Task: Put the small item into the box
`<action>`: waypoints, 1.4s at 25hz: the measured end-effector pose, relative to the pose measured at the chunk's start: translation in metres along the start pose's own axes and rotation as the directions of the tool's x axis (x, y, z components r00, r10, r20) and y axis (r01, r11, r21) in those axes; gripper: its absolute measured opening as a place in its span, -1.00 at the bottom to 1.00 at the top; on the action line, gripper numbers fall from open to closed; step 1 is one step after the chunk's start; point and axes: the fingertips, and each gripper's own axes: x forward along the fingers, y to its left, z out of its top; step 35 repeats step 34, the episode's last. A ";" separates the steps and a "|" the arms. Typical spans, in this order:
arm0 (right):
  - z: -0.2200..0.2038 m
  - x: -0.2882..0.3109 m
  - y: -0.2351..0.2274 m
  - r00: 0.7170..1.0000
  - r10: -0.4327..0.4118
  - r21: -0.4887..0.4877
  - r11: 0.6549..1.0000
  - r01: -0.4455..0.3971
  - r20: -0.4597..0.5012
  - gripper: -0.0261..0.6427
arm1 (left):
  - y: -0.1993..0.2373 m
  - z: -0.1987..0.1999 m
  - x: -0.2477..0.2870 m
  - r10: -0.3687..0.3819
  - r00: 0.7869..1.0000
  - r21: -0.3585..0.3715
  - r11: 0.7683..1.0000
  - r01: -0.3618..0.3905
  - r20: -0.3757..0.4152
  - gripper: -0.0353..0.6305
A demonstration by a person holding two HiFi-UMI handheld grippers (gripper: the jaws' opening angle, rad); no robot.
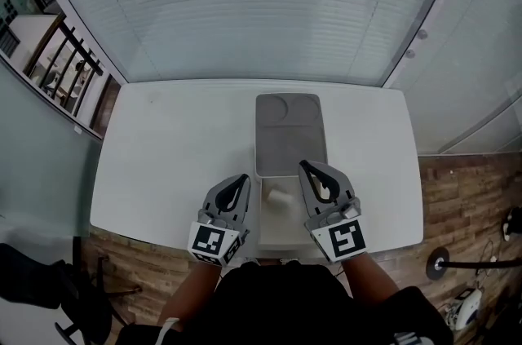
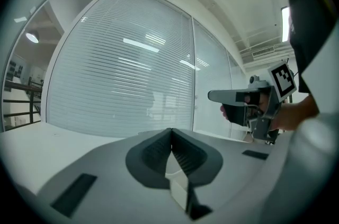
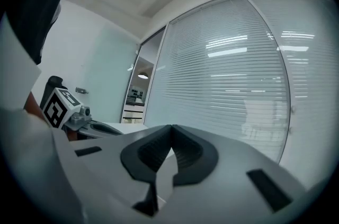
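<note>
A small pale item (image 1: 279, 195) lies on the white base of an open box (image 1: 281, 233) at the table's near edge. The box's grey lid (image 1: 289, 131) lies flat just beyond it. My left gripper (image 1: 245, 178) is to the left of the item and my right gripper (image 1: 303, 165) to its right, both held above the table and neither touching the item. The jaws of the left gripper (image 2: 170, 130) meet at their tips with nothing between them. The right gripper (image 3: 171, 126) is also shut and empty. Each gripper view shows the other gripper (image 2: 249, 104) (image 3: 69, 112) alongside.
The white table (image 1: 179, 148) stands against a wall of glass with closed blinds (image 1: 245, 1). Wood floor (image 1: 465, 196) shows to the right of the table, with a cable and a round base on it. A railing (image 1: 65, 62) is at far left.
</note>
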 end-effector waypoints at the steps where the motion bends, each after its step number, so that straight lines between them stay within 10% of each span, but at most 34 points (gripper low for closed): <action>1: 0.000 -0.001 -0.002 1.000 -0.012 -0.012 1.000 0.012 0.003 -0.90 | 0.000 -0.001 0.000 0.000 1.000 -0.006 1.000 0.000 0.001 -0.86; 35: -0.013 -0.020 -0.017 0.997 -0.074 0.003 0.997 0.074 -0.016 -0.91 | -0.023 0.006 -0.004 -0.007 1.000 0.031 0.999 0.007 0.006 -0.86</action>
